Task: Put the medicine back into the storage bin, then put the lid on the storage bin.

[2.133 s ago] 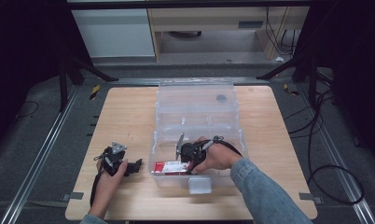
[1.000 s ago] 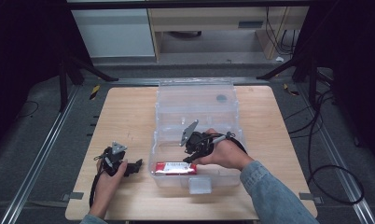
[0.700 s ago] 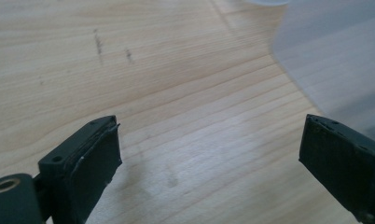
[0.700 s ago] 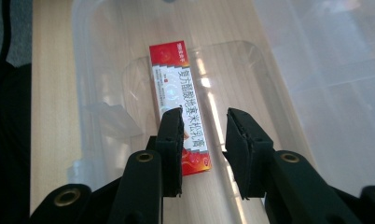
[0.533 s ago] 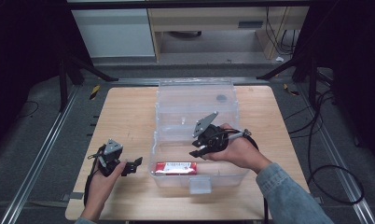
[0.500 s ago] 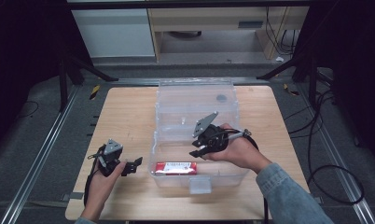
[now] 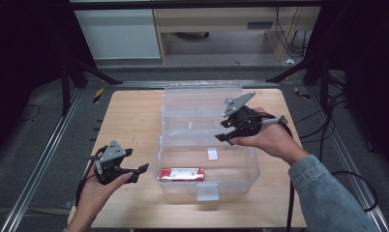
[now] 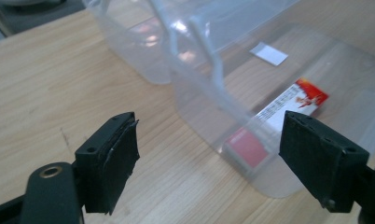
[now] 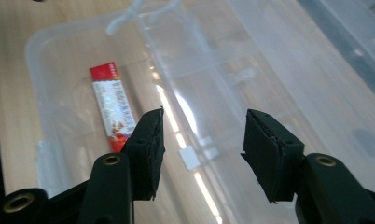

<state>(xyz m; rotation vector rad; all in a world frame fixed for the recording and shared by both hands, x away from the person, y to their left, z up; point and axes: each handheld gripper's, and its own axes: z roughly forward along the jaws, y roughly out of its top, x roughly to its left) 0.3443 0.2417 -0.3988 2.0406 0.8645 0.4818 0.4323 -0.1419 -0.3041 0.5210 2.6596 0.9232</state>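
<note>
Looking down from the high view, I see a pale wooden table (image 7: pixel 129 125) carrying a clear plastic storage box (image 7: pixel 250 166) with its transparent lid (image 7: pixel 202 104) thrown back flat behind it. Inside the box, along its near wall, lies a flat red and white packet (image 7: pixel 182 173), touched by neither tool. My right gripper (image 7: pixel 225 131) hangs above the box's far rim, held in my right hand (image 7: pixel 270 140); its black jaws have just been opening and stand apart with nothing between them, the packet showing below and left of them in the right gripper view (image 9: pixel 112 103). My left gripper (image 7: pixel 138 161) hovers just left of the box; its jaws have just been narrowing yet remain wide and empty.
</note>
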